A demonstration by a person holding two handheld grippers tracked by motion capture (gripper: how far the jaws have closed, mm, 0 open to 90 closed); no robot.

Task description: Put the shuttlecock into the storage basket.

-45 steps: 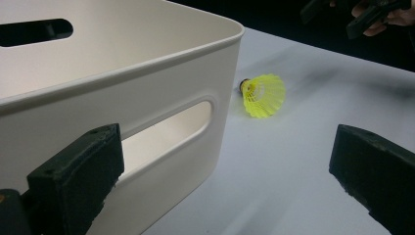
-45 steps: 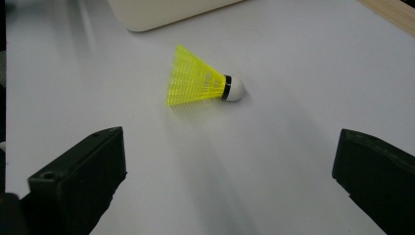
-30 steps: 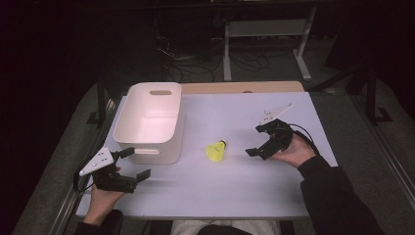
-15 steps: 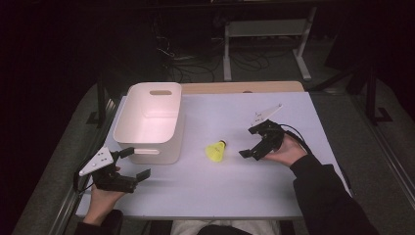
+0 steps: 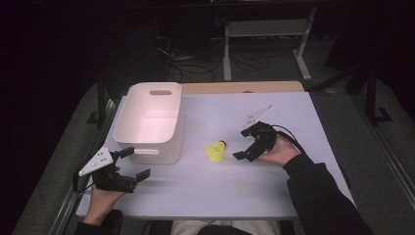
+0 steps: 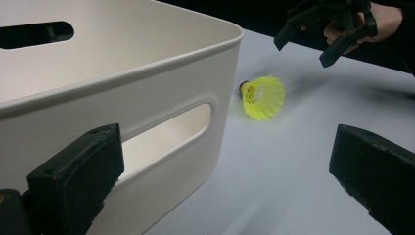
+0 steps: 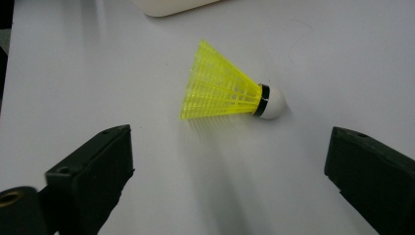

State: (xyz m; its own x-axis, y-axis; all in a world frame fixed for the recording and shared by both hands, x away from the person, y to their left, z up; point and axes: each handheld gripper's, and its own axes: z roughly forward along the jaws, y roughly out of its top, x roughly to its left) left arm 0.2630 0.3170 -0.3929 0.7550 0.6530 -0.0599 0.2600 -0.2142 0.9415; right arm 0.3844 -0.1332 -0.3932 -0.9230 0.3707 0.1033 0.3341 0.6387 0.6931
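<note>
Right claw (image 5: 243,143) spread wide, nothing held, hovering just beside the yellow shuttlecock (image 5: 215,151) and aimed at it. From the right gripper view, both jaws well apart with the shuttlecock (image 7: 230,93) ahead of the gap, not yet between them. Lying on its side on the white desk (image 5: 293,122), white cork tip pointing one way, open plastic skirt the other, near the white plastic bin (image 5: 147,128) but apart from it.

Likely step in hand: closing in for a pick-up, presumably for a drop into the bin. Best done by easing forward and down until the jaws straddle the narrow end of the skirt next to the black band and cork, where the body looks stiffest. Worth keeping the jaws level with the desk and low enough to catch the cone below its widest line. Gentle closing only: a light, round thing like this probably rolls or skids away at a one-sided nudge, and the mesh skirt may crush under a hard pinch.

Left claw (image 5: 131,164) also wide open and empty, resting low at the near left of the desk, just in front of the bin's handle slot (image 6: 166,128). Fine parked there, clear of the path to the bin.
</note>
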